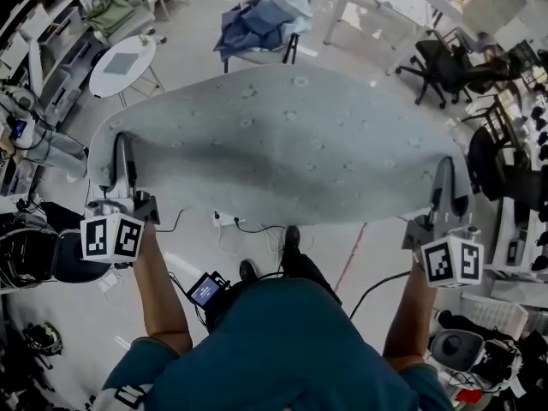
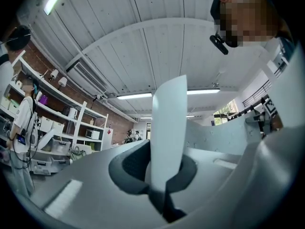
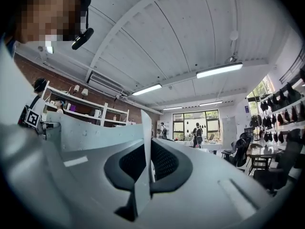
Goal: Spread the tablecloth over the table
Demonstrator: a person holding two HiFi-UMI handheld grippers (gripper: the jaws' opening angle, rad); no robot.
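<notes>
Head view: tablecloth [image 1: 282, 139] in both tongs [image 1: 122, 151] [image 1: 445, 176]

Right tool [image 3: 147, 171], jaws tight on a thin upright edge of pale tablecloth [image 3: 146, 128], beneath ceiling lights [image 3: 219, 70]

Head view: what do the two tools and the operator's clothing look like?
The left tool and right tool: long pale grey jaws with dark textured pads. Each carries a white cube of black square markers. Operator wears a teal short-sleeved shirt.
</notes>
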